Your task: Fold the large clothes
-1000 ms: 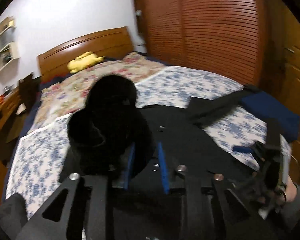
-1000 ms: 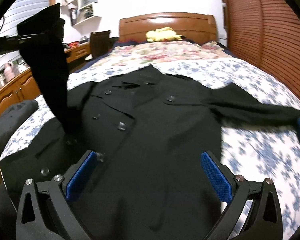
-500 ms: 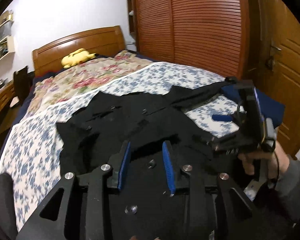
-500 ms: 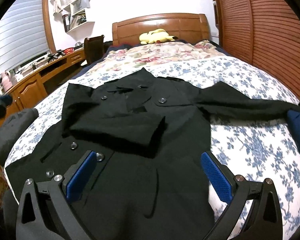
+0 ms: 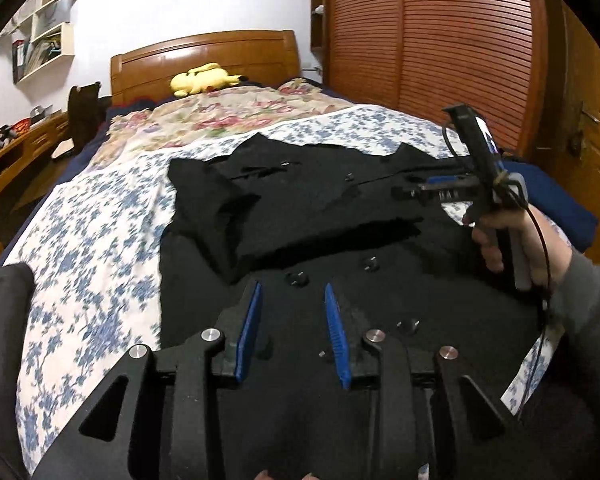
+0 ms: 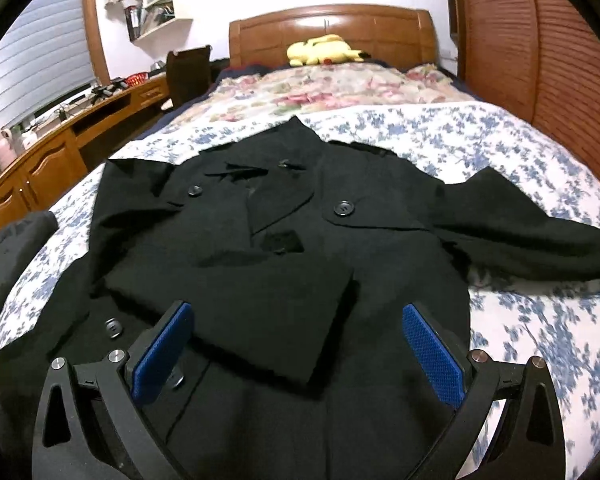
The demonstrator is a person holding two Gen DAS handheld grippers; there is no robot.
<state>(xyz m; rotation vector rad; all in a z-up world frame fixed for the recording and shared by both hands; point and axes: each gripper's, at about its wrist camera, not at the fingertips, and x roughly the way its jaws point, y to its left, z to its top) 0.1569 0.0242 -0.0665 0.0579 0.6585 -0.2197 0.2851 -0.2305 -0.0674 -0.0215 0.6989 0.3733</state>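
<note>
A black double-breasted coat (image 6: pixel 284 240) lies front up on the blue-flowered bed sheet (image 6: pixel 500 148). One sleeve (image 6: pixel 260 320) is folded across its chest, cuff toward me; the other sleeve (image 6: pixel 520 240) stretches out to the right. My left gripper (image 5: pixel 292 288) hovers over the coat's lower front (image 5: pixel 340 208), its blue pads a little apart and nothing between them. My right gripper (image 6: pixel 296 310) stands wide open and empty above the folded sleeve. In the left wrist view the right gripper (image 5: pixel 416 188) is at the right, held by a hand (image 5: pixel 508 240).
A yellow plush toy (image 5: pixel 204 78) lies by the wooden headboard (image 6: pixel 332 28), with a floral quilt (image 6: pixel 340 84) below it. Louvred wardrobe doors (image 5: pixel 440 48) stand on the right, a wooden desk (image 6: pixel 52 152) on the left. A dark blue item (image 5: pixel 552 200) lies at the bed's right edge.
A second ago my left gripper held the sleeve raised. The sleeve now lies across the coat's chest, released. The left gripper has dropped lower and drawn back; the right gripper has moved over the coat.
</note>
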